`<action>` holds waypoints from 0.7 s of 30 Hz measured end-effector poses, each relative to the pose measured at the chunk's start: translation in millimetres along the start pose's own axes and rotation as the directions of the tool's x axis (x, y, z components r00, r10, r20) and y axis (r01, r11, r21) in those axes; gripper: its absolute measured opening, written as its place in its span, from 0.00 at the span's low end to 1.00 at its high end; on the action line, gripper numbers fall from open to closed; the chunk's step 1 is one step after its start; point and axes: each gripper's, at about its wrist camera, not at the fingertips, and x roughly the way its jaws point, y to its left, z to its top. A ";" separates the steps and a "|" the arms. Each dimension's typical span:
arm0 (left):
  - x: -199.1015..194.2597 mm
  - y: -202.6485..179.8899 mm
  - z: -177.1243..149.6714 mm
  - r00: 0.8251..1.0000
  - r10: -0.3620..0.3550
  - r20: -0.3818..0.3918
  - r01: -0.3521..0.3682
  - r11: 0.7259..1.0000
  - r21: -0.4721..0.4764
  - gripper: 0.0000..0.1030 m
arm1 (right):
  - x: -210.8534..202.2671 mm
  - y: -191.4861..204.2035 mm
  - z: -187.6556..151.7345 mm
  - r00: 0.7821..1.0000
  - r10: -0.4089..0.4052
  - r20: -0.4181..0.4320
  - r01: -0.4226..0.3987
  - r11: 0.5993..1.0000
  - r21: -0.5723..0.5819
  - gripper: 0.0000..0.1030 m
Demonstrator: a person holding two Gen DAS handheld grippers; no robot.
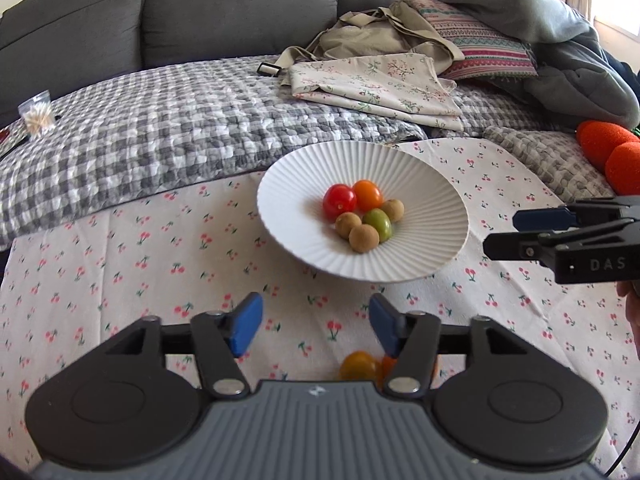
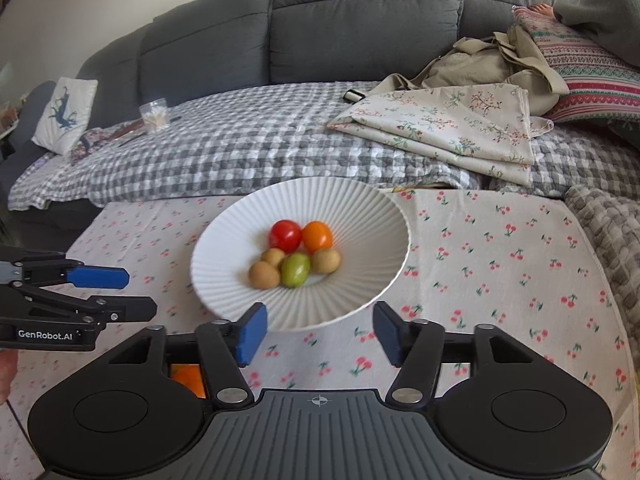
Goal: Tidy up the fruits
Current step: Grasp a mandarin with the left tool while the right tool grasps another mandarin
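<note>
A white ribbed plate sits on the cherry-print cloth. It holds a red tomato, an orange tomato, a green tomato and three brown longans. My left gripper is open and empty, near the plate's front edge; two orange-yellow tomatoes lie on the cloth just under it. My right gripper is open and empty at the plate's near rim. An orange fruit shows behind its left finger.
The cherry-print cloth covers the table. Behind it is a grey sofa with a checked quilt, folded floral fabric and a person lying at the right. Orange foam balls lie at the far right.
</note>
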 end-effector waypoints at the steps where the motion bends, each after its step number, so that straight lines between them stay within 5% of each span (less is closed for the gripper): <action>1: -2.5 0.5 -2.0 1.000 0.000 -0.003 0.000 1.000 -0.001 0.59 | -2.7 1.2 -1.5 1.000 0.004 -0.001 -0.004 1.000 -0.001 0.63; 21: -21.8 -5.1 -44.3 0.997 -0.018 -0.071 0.019 1.000 0.019 0.68 | -18.7 11.8 -12.1 0.996 0.083 -0.030 -0.082 0.997 0.011 0.83</action>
